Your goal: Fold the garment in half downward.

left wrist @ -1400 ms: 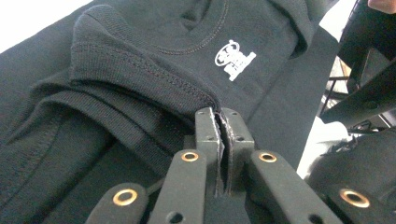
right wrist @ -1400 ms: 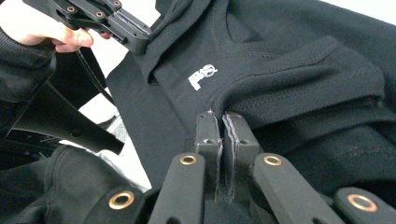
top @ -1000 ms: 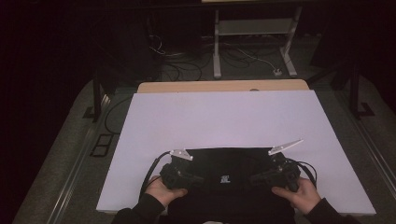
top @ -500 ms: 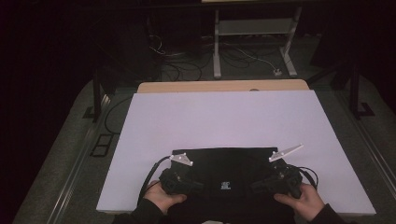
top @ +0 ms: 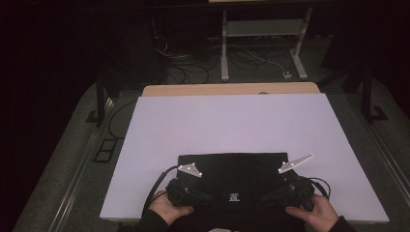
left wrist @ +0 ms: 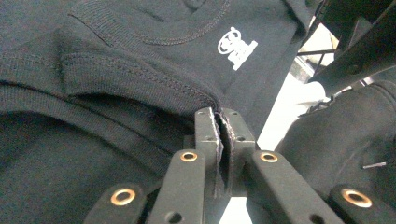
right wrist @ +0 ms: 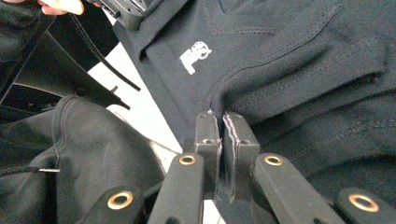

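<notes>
A black garment (top: 232,174) lies folded at the near edge of a white worktop (top: 232,121), pinned at both near corners by a person working two hand-held tools. The left gripper (top: 186,193) is clamped on the garment's near-left edge; in the left gripper view its jaws are pressed together on a stitched fold of the dark cloth (left wrist: 140,84), with a small white logo (left wrist: 236,46) just beyond and to the right of the tips. The right gripper (top: 285,193) is likewise closed on the near-right edge, its jaws pinching a seam, the same logo (right wrist: 194,57) just ahead and to their left. The garment stretches flat between the two grippers, the logo (top: 235,196) midway between them.
</notes>
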Tool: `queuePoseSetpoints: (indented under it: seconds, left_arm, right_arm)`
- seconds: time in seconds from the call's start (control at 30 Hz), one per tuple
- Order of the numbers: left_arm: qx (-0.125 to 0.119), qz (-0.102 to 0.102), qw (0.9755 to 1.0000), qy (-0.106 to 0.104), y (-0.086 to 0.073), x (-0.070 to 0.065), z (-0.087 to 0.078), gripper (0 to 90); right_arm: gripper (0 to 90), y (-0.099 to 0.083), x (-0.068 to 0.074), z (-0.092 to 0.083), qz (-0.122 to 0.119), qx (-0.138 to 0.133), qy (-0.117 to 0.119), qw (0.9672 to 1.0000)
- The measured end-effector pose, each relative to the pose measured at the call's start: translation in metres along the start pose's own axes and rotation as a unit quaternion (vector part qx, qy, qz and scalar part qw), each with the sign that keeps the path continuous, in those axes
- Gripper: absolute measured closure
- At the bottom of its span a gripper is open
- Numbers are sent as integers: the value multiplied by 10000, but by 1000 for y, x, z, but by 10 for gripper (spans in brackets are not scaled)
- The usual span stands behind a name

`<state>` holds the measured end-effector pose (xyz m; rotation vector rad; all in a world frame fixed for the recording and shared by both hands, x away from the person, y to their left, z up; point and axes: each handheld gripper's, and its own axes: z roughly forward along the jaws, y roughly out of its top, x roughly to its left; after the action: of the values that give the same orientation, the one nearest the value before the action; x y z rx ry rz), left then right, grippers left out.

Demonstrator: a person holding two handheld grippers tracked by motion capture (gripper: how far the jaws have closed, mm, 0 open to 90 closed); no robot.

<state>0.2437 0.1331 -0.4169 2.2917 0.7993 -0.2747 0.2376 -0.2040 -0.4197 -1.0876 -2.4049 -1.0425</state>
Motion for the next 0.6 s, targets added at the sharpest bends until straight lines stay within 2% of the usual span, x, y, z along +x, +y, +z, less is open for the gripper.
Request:
queuePoseSetpoints:
  seconds: [0.13,0.3,0.4,0.6]
  left_arm:
    - [-29,135,9999,80,0,-3,-2,806]
    - [-196,327,9989,272,0,-9,-10,645]
    - [-320,479,9970,524,-2,-14,-13,528]
    - [-320,599,9964,499,2,-15,-18,368]
  right_arm:
    - [828,-2,2,-2,6,-14,-31,10000]
    - [770,-4,6,-9,3,-84,-91,9999]
    - [707,-5,8,-14,-3,-134,-170,9998]
    - [591,-5,11,-24,-58,-245,-394,9989]
